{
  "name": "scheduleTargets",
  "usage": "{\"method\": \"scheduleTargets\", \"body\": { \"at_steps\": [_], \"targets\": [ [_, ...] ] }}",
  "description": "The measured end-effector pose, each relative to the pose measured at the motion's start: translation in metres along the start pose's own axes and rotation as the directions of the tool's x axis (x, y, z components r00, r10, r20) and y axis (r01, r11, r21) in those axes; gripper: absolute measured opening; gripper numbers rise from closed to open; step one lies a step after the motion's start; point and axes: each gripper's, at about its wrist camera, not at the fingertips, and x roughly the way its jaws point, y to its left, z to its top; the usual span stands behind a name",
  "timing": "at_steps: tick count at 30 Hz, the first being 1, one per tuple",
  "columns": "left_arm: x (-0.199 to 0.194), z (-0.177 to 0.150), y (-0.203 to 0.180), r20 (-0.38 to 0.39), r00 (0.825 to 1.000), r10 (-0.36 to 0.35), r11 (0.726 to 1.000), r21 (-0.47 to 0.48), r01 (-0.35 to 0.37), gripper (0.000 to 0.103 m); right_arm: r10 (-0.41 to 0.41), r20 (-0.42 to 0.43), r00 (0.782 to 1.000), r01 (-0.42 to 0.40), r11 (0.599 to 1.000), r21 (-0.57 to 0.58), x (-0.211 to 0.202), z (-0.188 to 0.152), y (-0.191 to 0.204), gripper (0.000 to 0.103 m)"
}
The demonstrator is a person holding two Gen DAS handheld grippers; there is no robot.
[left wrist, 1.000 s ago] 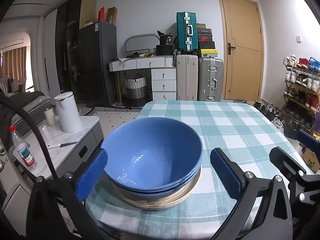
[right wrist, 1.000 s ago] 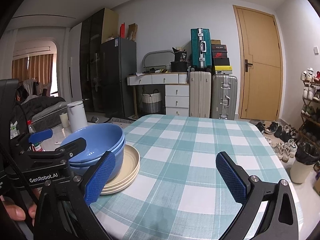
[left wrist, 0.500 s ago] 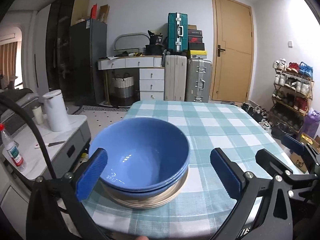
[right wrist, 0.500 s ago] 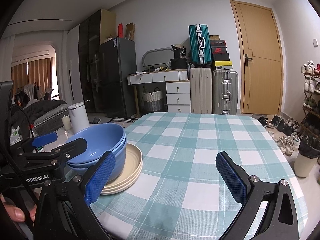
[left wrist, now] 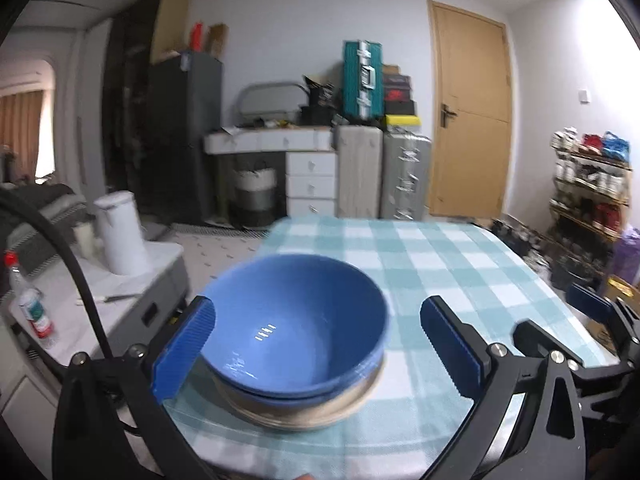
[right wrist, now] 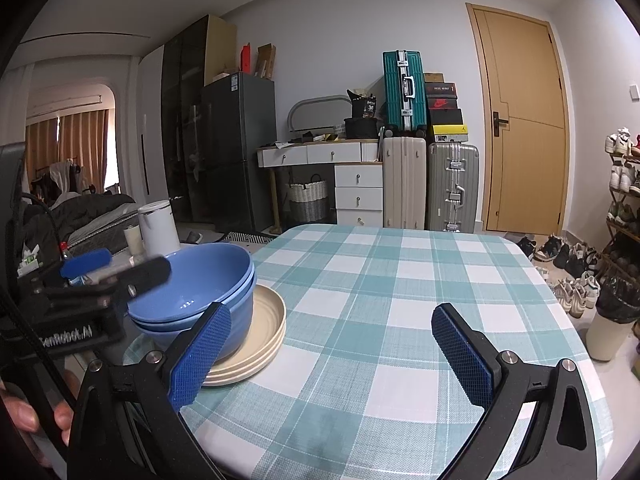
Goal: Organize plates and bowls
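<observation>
Two nested blue bowls [left wrist: 296, 320] sit on a stack of cream plates [left wrist: 320, 416] near the left front corner of the checked table [left wrist: 460, 264]. My left gripper [left wrist: 316, 348] is open and empty, its blue pads on either side of the bowls, drawn back from them. In the right wrist view the bowls [right wrist: 200, 284] and plates [right wrist: 264, 328] are at the left, with my left gripper [right wrist: 116, 268] just beside them. My right gripper [right wrist: 332, 356] is open and empty above the table's front.
A low grey side cabinet [left wrist: 132, 296] with a white kettle [left wrist: 120, 232] and a bottle [left wrist: 32, 312] stands left of the table. Suitcases [right wrist: 428, 184], a desk and a door are at the back. A shoe rack [right wrist: 624, 208] and bin are on the right.
My left gripper has pulled back and lifted away from the bowls, so the stack looks smaller and the view is blurred. My right gripper has barely moved. Both stay open.
</observation>
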Motion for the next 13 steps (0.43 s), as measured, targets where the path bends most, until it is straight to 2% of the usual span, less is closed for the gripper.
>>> {"method": "scheduleTargets", "body": {
  "at_steps": [2, 8, 13],
  "targets": [
    [-0.001, 0.000, 0.003, 0.008, 1.000, 0.017, 1.000, -0.007, -0.017, 0.103, 0.001, -0.002, 1.000, -0.001, 1.000, 0.002, 0.000, 0.000, 0.000, 0.102],
    [0.003, 0.000, 0.007, -0.014, 0.999, -0.043, 0.999, -0.031, 0.042, 0.103, 0.002, -0.003, 1.000, -0.002, 1.000, -0.002, 0.000, 0.000, 0.000, 0.102],
    [0.000, 0.002, 0.017, 0.013, 0.997, -0.078, 0.994, -0.081, 0.078, 0.103, 0.001, -0.002, 1.000, -0.001, 1.000, 0.003, 0.001, 0.001, 0.000, 0.102]
  ]
}}
